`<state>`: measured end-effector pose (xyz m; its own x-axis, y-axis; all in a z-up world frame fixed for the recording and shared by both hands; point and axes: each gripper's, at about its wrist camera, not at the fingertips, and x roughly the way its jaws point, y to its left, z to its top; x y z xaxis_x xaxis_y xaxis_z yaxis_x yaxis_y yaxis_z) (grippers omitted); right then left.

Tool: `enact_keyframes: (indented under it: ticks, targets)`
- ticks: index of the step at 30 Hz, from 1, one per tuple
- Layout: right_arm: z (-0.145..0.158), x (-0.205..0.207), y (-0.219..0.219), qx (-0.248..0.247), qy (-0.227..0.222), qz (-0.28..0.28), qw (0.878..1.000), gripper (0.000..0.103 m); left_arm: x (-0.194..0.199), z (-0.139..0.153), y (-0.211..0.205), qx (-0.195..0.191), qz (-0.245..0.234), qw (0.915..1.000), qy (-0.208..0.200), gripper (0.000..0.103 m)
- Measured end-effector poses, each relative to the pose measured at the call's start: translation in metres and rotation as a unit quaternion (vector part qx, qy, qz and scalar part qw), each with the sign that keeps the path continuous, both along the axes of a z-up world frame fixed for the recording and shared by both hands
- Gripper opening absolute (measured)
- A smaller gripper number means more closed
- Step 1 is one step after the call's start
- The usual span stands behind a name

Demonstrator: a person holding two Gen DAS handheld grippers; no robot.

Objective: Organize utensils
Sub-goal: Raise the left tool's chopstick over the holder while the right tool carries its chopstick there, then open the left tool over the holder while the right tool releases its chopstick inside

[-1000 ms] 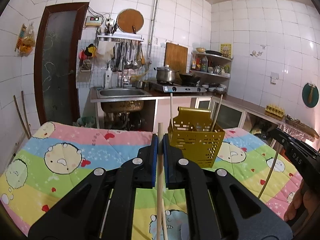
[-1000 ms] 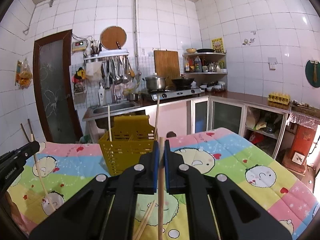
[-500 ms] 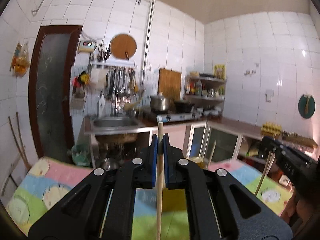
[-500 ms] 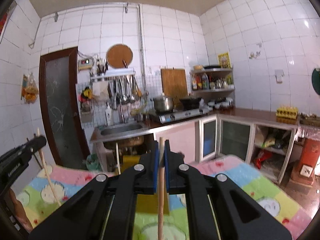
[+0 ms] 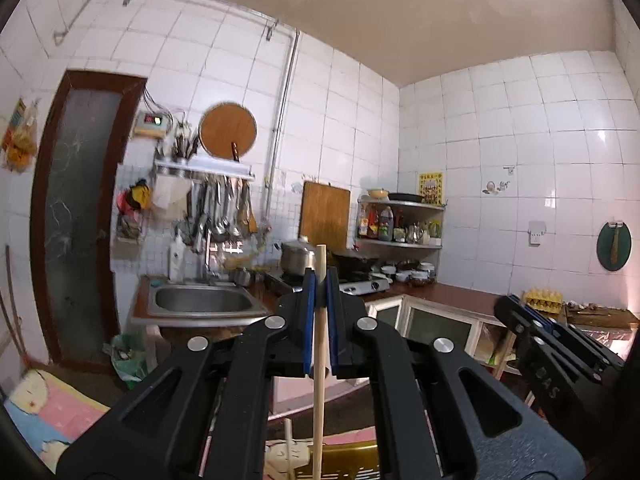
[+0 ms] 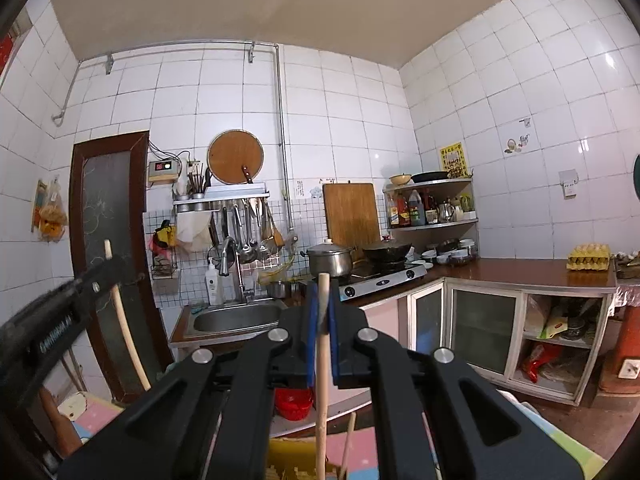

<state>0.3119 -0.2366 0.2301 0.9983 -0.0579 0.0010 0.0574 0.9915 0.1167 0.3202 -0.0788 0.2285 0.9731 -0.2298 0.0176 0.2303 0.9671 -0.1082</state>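
My left gripper [image 5: 319, 280] is shut on a wooden chopstick [image 5: 318, 380] that hangs down toward the yellow perforated utensil basket [image 5: 344, 462] at the bottom edge. My right gripper [image 6: 321, 294] is shut on another wooden chopstick [image 6: 322, 380], whose lower end points at the same yellow basket [image 6: 296, 460]. Another chopstick [image 6: 349, 438] stands in the basket. The left gripper [image 6: 60, 320] with its chopstick [image 6: 126, 328] shows at the left of the right wrist view. The right gripper [image 5: 560, 360] shows at the right of the left wrist view.
The cartoon-print cloth [image 5: 48, 416] covers the table below. Behind are a steel sink [image 5: 204, 300], a stove with a pot [image 6: 330, 260] and wok, hanging ladles, corner shelves and a brown door [image 6: 108, 240].
Both grippers have risen and tilted up with their chopsticks. The basket has dropped from mid-frame to the bottom edge of both views.
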Motion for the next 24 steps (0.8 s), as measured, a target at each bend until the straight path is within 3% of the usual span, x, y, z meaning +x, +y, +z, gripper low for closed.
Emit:
enact_keyframes:
  ticks: [3,9,16,17,18,19,21,22,24]
  targets:
    - [-0.025,0.022,0.003,-0.009,0.010,0.002,1.000,0.005,0.021,-0.028,-0.006,0.003,0.006,0.9998,0.017,0.004]
    - [-0.088,0.053,0.001,-0.008,0.076,0.020,0.997,0.005,0.055,-0.087,-0.005,0.011,0.008,0.9967,0.080,0.004]
    - [-0.109,0.056,0.000,-0.023,0.150,0.019,0.988,0.008,0.069,-0.107,0.015,0.012,0.023,0.9898,0.140,0.006]
    - [-0.108,0.055,-0.001,-0.022,0.158,0.017,0.987,0.011,0.066,-0.103,0.020,0.013,0.027,0.9885,0.148,0.011]
    - [-0.104,0.050,-0.004,-0.018,0.164,0.013,0.986,0.030,0.061,-0.101,0.024,0.014,0.031,0.9878,0.152,0.023]
    - [-0.102,0.045,-0.005,-0.015,0.164,0.010,0.986,0.055,0.058,-0.097,0.028,0.012,0.034,0.9873,0.155,0.030]
    - [-0.094,0.031,-0.009,-0.011,0.167,0.004,0.986,0.060,0.044,-0.088,0.040,0.004,0.042,0.9869,0.156,0.058]
    - [-0.090,0.022,-0.010,-0.013,0.174,0.001,0.985,0.060,0.036,-0.084,0.044,0.004,0.045,0.9867,0.156,0.063]
    - [-0.087,0.007,-0.011,-0.014,0.187,-0.002,0.982,0.060,0.017,-0.080,0.053,0.011,0.053,0.9846,0.166,0.086]
